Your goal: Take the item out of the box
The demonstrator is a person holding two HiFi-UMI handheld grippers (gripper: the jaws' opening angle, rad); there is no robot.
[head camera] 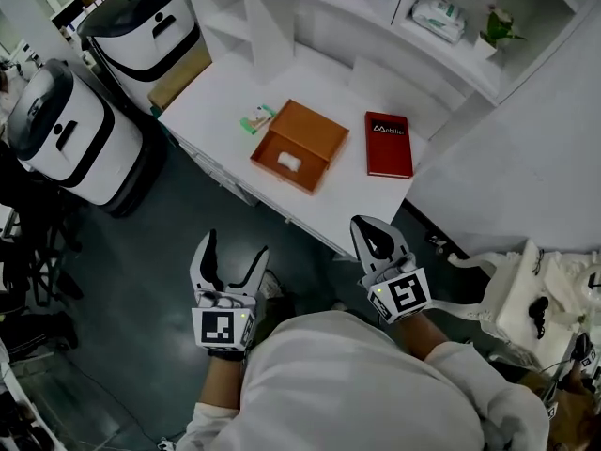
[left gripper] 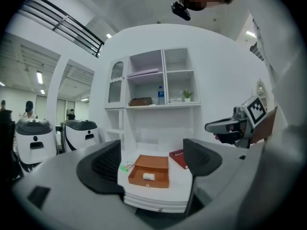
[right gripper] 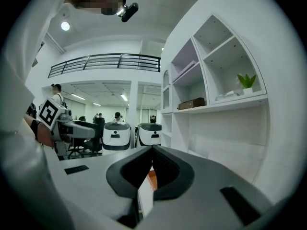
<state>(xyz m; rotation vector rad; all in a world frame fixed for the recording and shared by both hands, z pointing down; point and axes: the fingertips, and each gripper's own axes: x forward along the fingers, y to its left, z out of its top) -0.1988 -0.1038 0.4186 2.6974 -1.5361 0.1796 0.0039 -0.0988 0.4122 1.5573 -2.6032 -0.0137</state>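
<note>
An open orange box (head camera: 299,145) lies on the white table (head camera: 225,87), a small white item (head camera: 288,161) inside it. Both grippers hang below the table's near edge, well short of the box. My left gripper (head camera: 235,252) is open with nothing between its jaws. My right gripper (head camera: 376,231) has its jaws pressed together, empty. In the left gripper view the box (left gripper: 156,162) and the white item (left gripper: 149,177) show between the wide-spread fingers (left gripper: 103,169), and the right gripper (left gripper: 235,126) is at the right. In the right gripper view the shut gripper (right gripper: 152,150) hides most of the box.
A red book (head camera: 388,144) lies right of the box, a small green-and-white packet (head camera: 255,120) to its left. Two white, black-topped machines (head camera: 66,130) stand on the floor at left. White shelves (head camera: 451,26) with a plant rise behind the table. White fabric (head camera: 540,294) lies at right.
</note>
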